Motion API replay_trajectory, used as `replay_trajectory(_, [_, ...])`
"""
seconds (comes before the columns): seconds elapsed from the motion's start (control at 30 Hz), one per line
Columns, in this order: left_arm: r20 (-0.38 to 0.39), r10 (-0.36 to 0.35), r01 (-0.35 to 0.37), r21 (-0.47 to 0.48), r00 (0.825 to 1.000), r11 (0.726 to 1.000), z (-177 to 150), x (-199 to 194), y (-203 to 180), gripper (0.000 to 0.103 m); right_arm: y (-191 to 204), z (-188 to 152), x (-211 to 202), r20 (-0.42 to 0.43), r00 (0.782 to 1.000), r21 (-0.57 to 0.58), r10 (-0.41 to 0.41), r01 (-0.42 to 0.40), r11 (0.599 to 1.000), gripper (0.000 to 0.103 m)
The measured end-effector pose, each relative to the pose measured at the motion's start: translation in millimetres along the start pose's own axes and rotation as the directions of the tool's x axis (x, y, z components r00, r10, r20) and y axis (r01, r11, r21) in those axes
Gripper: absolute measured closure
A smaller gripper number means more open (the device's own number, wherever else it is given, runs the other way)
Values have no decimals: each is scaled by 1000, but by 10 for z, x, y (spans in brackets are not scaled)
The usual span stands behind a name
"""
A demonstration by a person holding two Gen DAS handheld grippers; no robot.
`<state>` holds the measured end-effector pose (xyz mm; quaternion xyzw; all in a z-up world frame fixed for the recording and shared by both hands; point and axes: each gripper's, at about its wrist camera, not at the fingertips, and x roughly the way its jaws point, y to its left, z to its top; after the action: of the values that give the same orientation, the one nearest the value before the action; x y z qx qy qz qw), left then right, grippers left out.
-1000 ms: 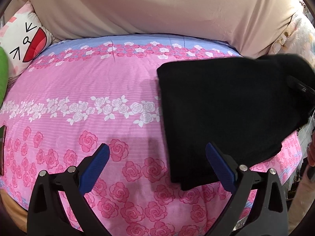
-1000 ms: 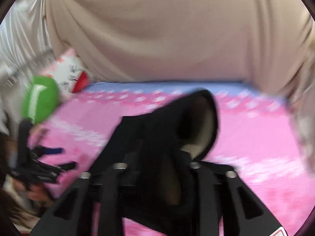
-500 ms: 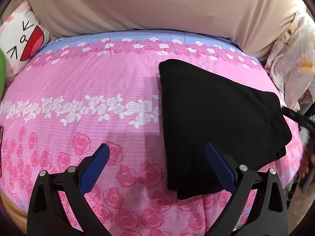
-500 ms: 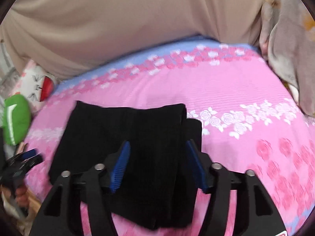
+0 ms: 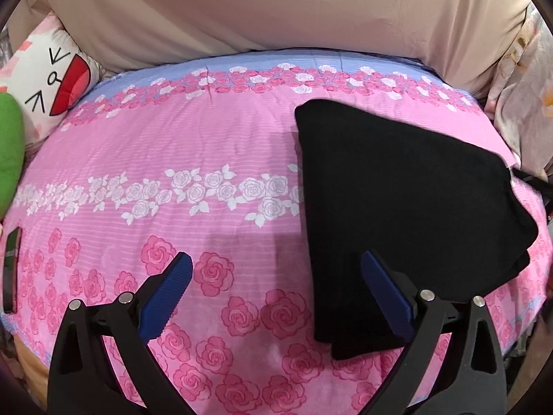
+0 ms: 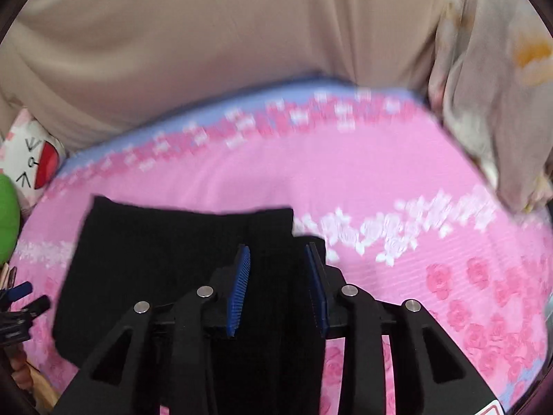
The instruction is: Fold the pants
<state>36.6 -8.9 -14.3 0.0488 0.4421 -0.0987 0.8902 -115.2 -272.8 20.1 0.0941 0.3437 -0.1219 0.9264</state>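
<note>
Pants (image 5: pixel 397 207), black, folded into a layered rectangle, flat on right half of rose-print bedsheet (image 5: pixel 172 159), near edge close to bed's brink. Left gripper (image 5: pixel 276 287) spread wide, empty, beside pants. Right gripper (image 6: pixel 280 287) parted narrowly above fabric, gripping nothing. Open sheet leftward.

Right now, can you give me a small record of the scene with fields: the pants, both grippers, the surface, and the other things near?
pants: black pants, folded, flat on the bed
surface: bed, pink rose sheet
left hand-held gripper: open, wide, holding nothing, left of the pants
right hand-held gripper: partly open over the pants edge, not clamped
nearby: cartoon pillow and green cushion at the bed's left side
view quality: right wrist view blurred
</note>
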Motion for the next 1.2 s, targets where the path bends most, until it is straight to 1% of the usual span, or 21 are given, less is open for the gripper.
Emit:
replay_trajectory(0.07, [10,-4,4,13,1000,1000,-8,-18,-45,7,176,-87,-239,23,998,-34,57,-56,998,73])
replay_trajectory(0.13, [10,-21,20,24,1000,1000,-5,-16,-89,7,285,-227,-248,-5,998,-82,66,-66,994,73])
replay_trajectory(0.17, [6,-26,26,26,1000,999,-1,-2,-105,7,286,-302,-143,-44,997,-101,56,-60,993,73])
replay_trajectory(0.23, [-4,-37,37,23,999,999,8,29,-122,7,205,-465,214,-139,989,-145,-52,31,989,78])
replay_trajectory(0.3, [-11,-59,59,10,998,998,11,14,-102,7,113,-445,124,-107,993,-92,-42,32,995,77])
replay_trajectory(0.4, [-13,-126,126,-25,992,992,4,-35,-11,7,41,-378,-240,-28,997,-55,-65,64,996,58])
replay_trajectory(0.43, [-19,-157,157,-40,987,987,6,-28,14,7,-8,-381,-311,-19,998,-45,-62,61,997,42])
replay_trajectory(0.47, [-31,-192,190,-62,981,980,15,3,30,7,-83,-408,-378,-18,999,-17,-50,49,999,33])
replay_trajectory(0.63, [-97,-325,309,-147,941,940,51,365,-59,7,-368,-729,-222,-124,989,135,80,-63,989,32])
replay_trajectory(0.7, [-143,-401,373,-186,905,909,40,534,-114,7,-438,-864,-99,-151,972,217,182,-147,965,32])
replay_trajectory(0.73, [-163,-451,411,-230,878,882,26,643,-128,5,-468,-905,-7,-157,961,258,226,-181,949,32])
replay_trajectory(0.8, [-132,-446,412,-222,885,884,56,643,-155,12,-433,-942,83,-142,958,281,248,-201,938,29])
replay_trajectory(0.83, [-137,-446,414,-209,885,886,75,657,-177,31,-370,-926,109,-141,963,255,228,-187,949,34])
replay_trajectory(0.87, [-133,-439,408,-208,889,889,92,639,-165,55,-320,-908,128,-144,966,238,215,-177,955,52])
replay_trajectory(0.9, [-131,-442,413,-202,887,888,109,596,-151,65,-257,-878,131,-139,965,230,223,-187,955,61])
replay_trajectory(0.93, [-112,-422,400,-176,900,899,147,469,-117,84,-182,-820,83,-125,963,221,240,-209,953,68])
replay_trajectory(0.97, [-83,-401,385,-157,912,909,173,341,-67,84,-133,-775,26,-115,963,209,244,-217,954,69])
replay_trajectory(1.0, [-50,-403,393,-139,914,909,194,157,6,84,-55,-713,-84,-90,960,187,263,-243,952,70])
replay_trajectory(1.1, [-43,-372,364,-126,927,923,138,-150,185,84,122,-627,-317,-68,942,137,330,-319,938,70])
replay_trajectory(1.13, [-34,-312,308,-92,949,947,71,-255,227,83,186,-648,-327,-84,937,125,338,-327,937,68])
replay_trajectory(1.2, [-59,-228,224,-69,972,972,-70,-234,263,77,254,-787,-189,-167,938,96,305,-292,952,61])
